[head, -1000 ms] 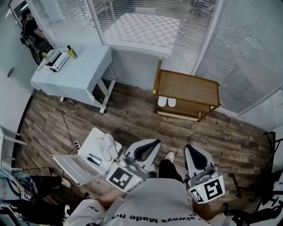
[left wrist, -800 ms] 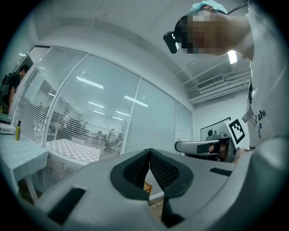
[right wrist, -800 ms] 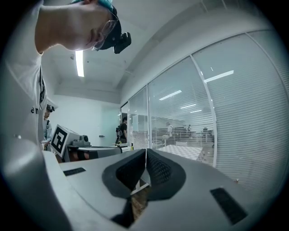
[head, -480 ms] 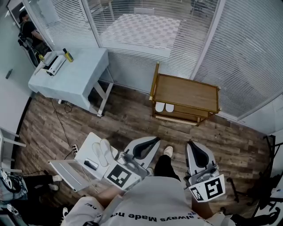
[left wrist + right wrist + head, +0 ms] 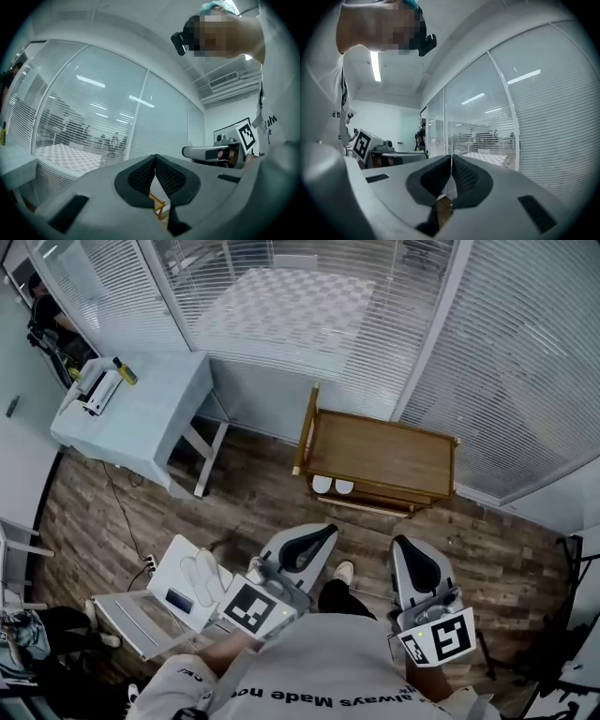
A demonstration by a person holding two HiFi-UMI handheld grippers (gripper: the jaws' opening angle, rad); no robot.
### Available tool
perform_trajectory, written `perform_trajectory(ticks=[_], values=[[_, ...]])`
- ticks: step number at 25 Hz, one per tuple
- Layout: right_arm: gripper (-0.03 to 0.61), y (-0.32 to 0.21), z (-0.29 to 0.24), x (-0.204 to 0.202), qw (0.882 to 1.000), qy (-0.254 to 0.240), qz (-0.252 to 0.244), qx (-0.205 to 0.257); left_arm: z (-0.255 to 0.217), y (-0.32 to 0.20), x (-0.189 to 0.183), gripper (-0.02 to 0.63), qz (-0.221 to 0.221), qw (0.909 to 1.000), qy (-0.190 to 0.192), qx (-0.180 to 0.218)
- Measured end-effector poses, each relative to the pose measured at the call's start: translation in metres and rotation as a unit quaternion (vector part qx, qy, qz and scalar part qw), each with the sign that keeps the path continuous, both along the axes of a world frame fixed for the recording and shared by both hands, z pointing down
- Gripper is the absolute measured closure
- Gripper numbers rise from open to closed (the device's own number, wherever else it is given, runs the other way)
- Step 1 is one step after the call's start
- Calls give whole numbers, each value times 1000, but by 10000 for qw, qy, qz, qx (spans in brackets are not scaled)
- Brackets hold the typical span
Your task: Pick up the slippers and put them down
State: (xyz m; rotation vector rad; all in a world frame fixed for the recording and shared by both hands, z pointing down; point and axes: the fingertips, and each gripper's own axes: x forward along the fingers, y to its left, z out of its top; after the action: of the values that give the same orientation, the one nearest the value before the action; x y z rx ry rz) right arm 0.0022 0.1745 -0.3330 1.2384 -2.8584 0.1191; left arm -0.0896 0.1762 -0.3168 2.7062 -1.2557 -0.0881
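Observation:
A pair of white slippers (image 5: 333, 486) sits on the lower shelf of a wooden rack (image 5: 379, 451) by the glass wall, ahead of me. A second white pair (image 5: 202, 577) lies on a low white stand at my lower left. My left gripper (image 5: 323, 532) and right gripper (image 5: 403, 545) are held level at waist height, both pointing toward the rack and well short of it. In the left gripper view the jaws (image 5: 155, 158) meet with nothing between them. The right gripper's jaws (image 5: 452, 157) are also shut and empty.
A pale blue table (image 5: 131, 413) with a small device and a bottle stands at the far left. An open laptop (image 5: 141, 620) rests beside the low stand (image 5: 178, 570). Glass partitions with blinds (image 5: 506, 362) close off the far side. The wood floor (image 5: 253, 498) stretches between me and the rack.
I have walked forward with both grippers: the wooden rack and its slippers are nearer and more central, and the blue table and low stand have slid left and down.

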Motion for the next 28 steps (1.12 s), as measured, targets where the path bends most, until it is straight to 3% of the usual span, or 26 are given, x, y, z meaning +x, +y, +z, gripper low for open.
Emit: perform_trajectory(ticks=[8, 16, 23, 28], values=[[563, -72, 8, 50, 9999, 11, -108, -68, -3, -74, 40, 601, -301, 9992, 85, 241], [563, -114, 26, 60, 9992, -51, -264, -300, 14, -109, 53, 601, -451, 9989, -102, -44], [563, -143, 27, 43, 9995, 30, -240, -215, 18, -142, 39, 601, -427, 9990, -103, 61], [563, -180, 23, 16, 9997, 51, -173, -153, 18, -177, 18, 601, -279, 9994, -175, -82]])
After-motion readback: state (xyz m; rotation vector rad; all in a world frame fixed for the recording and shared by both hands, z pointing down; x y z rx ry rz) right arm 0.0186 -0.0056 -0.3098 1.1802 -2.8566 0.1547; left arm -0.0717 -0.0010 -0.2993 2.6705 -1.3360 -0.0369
